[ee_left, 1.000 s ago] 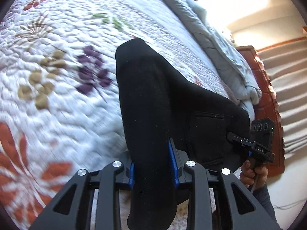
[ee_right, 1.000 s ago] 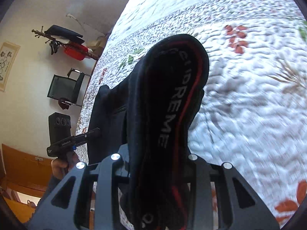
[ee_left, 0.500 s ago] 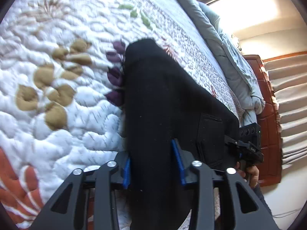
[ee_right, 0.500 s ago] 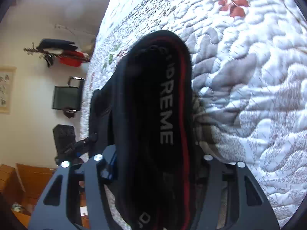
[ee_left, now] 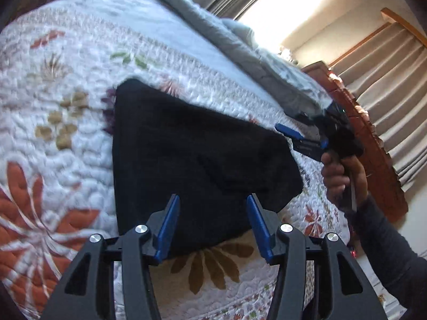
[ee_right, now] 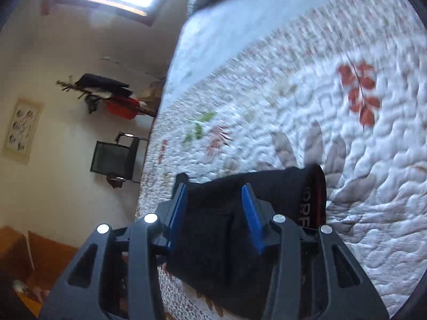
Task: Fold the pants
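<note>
The black pants lie folded flat on the quilted floral bedspread. My left gripper is open above their near edge, its blue pads apart and off the cloth. My right gripper shows in the left wrist view at the far right corner of the pants, held by a hand. In the right wrist view my right gripper is open above the pants, whose red-and-white lettered waistband lies to the right.
A grey blanket lies bunched along the far side of the bed. A wooden headboard and curtains are at the right. Beyond the bed's left edge are a chair, a coat rack and a wall.
Both grippers have opened and let go of the pants, which now lie flat on the bed. Both grippers have pulled back and up from the cloth.
</note>
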Available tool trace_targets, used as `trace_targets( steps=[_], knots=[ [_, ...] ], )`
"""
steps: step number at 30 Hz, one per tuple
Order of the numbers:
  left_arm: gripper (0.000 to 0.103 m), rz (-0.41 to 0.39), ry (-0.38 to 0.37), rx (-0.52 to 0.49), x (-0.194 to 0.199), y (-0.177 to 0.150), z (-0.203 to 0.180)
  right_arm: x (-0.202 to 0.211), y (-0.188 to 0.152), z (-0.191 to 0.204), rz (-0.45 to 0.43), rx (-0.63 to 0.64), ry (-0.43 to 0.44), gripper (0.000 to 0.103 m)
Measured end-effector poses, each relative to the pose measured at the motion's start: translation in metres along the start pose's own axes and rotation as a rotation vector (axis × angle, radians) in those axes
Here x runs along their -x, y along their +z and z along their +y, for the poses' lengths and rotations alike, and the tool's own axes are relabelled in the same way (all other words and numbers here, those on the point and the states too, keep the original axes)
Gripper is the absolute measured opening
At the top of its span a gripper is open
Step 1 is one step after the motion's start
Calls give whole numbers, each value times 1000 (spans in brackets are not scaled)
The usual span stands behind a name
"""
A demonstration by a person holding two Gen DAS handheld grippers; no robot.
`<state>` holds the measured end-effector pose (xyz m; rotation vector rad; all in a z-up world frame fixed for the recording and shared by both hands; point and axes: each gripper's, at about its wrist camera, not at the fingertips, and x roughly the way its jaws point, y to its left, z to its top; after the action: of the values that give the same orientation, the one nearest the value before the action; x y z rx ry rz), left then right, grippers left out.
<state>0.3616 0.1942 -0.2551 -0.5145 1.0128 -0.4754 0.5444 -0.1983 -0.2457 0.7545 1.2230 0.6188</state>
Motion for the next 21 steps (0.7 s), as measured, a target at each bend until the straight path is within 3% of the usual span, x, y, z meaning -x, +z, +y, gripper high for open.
trace_targets(
  steps=[1,3,4,5,8,9,12,15,18,20,21],
  knots=[
    [53,14,2,16,-7,-2,1,-6,-1,-10,-2,-20,-28,33],
    [52,32,-6,43,-13,-8,12,-12,-4,-28,-2,-46,-72,7],
    [52,37,-16,64,-17,-8,15,-11,-3,-36,1,-65,-69,5],
    [52,39,-31,95,-19,-9,22,-8,-6,-40,-1,-70,-63,5],
    [51,33,-41,120,-17,-7,25,15,-24,-19,-20,-4,-4,24],
    [52,27,-41,112,-15,-7,23,27,-35,-6,-32,37,40,25],
    [57,15,-51,106,-14,-8,24,37,-69,22,-12,102,121,25],
    [59,5,-53,122,-12,-11,25,20,-105,10,45,105,68,26],
    [63,3,-40,140,-7,-15,24,6,-115,-32,41,-11,35,3],
    [63,2,6,136,-2,-17,19,12,-117,-43,-8,-61,47,5],
    [63,0,23,138,2,-18,16,19,-120,-41,-34,-77,60,15]
  ],
)
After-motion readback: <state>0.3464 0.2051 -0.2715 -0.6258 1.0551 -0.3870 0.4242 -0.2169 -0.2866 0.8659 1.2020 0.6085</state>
